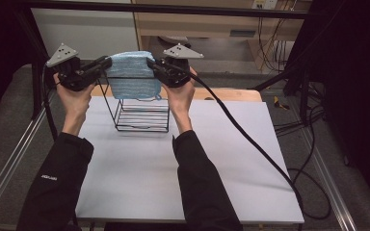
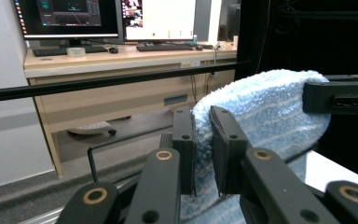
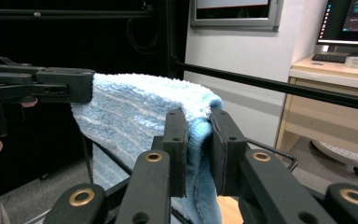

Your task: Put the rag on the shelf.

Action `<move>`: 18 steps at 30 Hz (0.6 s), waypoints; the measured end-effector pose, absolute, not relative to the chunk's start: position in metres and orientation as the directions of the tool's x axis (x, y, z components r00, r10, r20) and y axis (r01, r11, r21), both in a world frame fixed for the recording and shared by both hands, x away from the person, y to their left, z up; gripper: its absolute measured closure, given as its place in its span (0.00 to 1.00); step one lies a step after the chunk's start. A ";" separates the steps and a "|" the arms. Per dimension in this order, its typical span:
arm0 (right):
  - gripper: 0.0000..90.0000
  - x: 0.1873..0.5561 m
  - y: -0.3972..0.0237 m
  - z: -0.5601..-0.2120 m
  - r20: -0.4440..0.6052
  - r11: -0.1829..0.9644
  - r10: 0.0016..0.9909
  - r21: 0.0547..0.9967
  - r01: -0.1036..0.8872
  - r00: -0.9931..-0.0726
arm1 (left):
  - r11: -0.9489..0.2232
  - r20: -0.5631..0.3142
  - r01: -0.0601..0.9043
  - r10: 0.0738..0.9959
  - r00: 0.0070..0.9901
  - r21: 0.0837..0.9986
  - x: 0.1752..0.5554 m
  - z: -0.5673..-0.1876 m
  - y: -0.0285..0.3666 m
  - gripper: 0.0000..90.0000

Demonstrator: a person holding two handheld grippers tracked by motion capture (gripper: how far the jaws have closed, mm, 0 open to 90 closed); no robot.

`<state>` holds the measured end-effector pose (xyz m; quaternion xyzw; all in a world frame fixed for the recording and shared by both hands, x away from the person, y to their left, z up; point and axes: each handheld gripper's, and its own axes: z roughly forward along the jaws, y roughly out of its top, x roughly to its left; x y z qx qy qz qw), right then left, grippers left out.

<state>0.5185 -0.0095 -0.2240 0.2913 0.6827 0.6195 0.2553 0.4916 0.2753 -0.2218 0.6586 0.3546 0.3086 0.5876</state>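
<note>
Lying beneath desks: pale grey table (image 1: 139, 173)

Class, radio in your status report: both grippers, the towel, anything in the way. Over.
Left gripper and right gripper each shut on the blue towel, one per end. Towel folded, held above the black wire rack. Nothing between towel and rack.

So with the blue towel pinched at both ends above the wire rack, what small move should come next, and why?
Probably lower both hands a little further. The left gripper and right gripper each clamp one end of the fluffy light-blue terry towel, which drapes over the top of the black wire rack. Easing down should let the rack carry the towel before the fingers release.
</note>
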 end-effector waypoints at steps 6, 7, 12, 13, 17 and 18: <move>0.87 0.515 -0.010 -0.226 0.000 0.078 0.702 0.994 0.076 -0.712 | -0.077 -0.001 0.111 0.819 0.574 0.991 0.486 -0.225 0.278 0.88; 0.87 0.514 -0.010 -0.226 -0.006 0.085 0.698 0.994 0.075 -0.716 | -0.079 0.001 0.111 0.817 0.576 0.991 0.485 -0.227 0.278 0.88; 0.86 0.508 -0.011 -0.229 -0.021 0.111 0.681 0.991 0.075 -0.732 | -0.083 -0.006 0.121 0.800 0.600 0.989 0.482 -0.233 0.282 0.88; 0.86 0.508 -0.012 -0.229 -0.025 0.121 0.678 0.990 0.077 -0.735 | -0.094 0.001 0.122 0.797 0.604 0.988 0.481 -0.233 0.282 0.88; 0.86 0.505 -0.014 -0.231 -0.034 0.141 0.666 0.987 0.081 -0.745 | -0.124 0.026 0.121 0.795 0.606 0.985 0.478 -0.235 0.283 0.87; 0.86 0.505 -0.014 -0.232 -0.035 0.145 0.662 0.986 0.083 -0.749 | -0.129 0.028 0.122 0.791 0.611 0.984 0.477 -0.235 0.282 0.87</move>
